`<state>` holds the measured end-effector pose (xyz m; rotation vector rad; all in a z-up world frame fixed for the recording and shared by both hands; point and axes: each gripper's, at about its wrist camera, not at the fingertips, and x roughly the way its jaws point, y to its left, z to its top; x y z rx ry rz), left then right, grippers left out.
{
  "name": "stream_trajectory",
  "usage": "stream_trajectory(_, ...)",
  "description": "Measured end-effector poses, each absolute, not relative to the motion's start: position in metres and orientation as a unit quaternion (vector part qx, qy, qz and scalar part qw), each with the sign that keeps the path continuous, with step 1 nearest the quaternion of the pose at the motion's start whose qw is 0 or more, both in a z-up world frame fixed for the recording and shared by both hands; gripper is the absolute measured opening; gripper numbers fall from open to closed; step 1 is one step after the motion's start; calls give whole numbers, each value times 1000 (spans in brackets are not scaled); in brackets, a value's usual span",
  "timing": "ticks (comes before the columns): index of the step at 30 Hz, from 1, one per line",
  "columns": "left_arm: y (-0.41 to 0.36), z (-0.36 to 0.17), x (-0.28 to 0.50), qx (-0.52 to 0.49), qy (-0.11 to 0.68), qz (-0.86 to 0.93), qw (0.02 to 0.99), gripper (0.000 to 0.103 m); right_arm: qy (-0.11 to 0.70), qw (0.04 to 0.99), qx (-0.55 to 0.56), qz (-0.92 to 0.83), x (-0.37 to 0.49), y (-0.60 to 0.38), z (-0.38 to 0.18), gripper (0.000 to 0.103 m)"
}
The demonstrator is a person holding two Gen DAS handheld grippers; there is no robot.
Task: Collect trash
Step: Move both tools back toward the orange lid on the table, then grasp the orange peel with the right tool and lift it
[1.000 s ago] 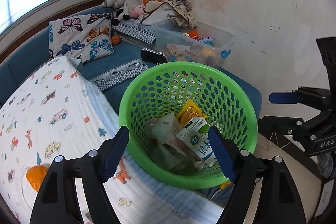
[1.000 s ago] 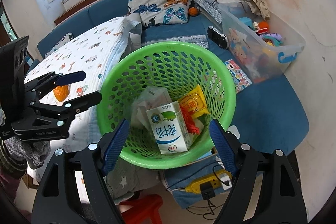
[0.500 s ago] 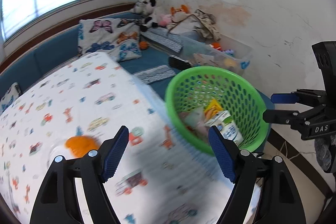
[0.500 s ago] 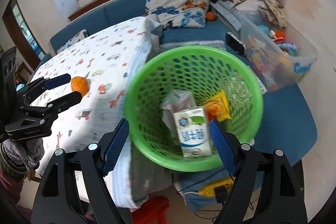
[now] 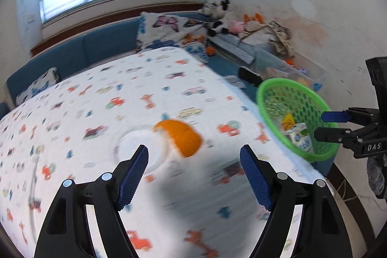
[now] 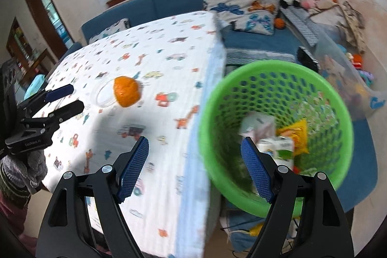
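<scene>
While the basket [image 6: 275,134] beside the table [image 5: 101,98] holds trash, the peel [image 5: 180,137] lies on the cloth; it looks light, soft, curled; pinch its rim; both the left gripper [image 5: 193,175] and right gripper [image 6: 194,168] gape empty.

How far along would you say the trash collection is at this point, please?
Done: the green basket already holds a milk carton, a yellow wrapper and other packaging. In hand: nothing; the left gripper and right gripper are both open and empty. Left: the orange peel lies beside a clear dish on the patterned tablecloth, ahead of the left gripper.
</scene>
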<state>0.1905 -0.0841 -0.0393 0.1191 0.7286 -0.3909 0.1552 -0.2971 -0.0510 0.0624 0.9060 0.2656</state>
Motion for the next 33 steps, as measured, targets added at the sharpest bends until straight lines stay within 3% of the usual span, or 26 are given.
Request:
stream_trajectory(10,-23,-54,189,22,371,-134,919,75,449,874,10,186,192,-233,-66,71)
stream_trajectory(33,22,-74,199,4,398,-95,913,75,467,849,-33,246,276,-153,-102,60)
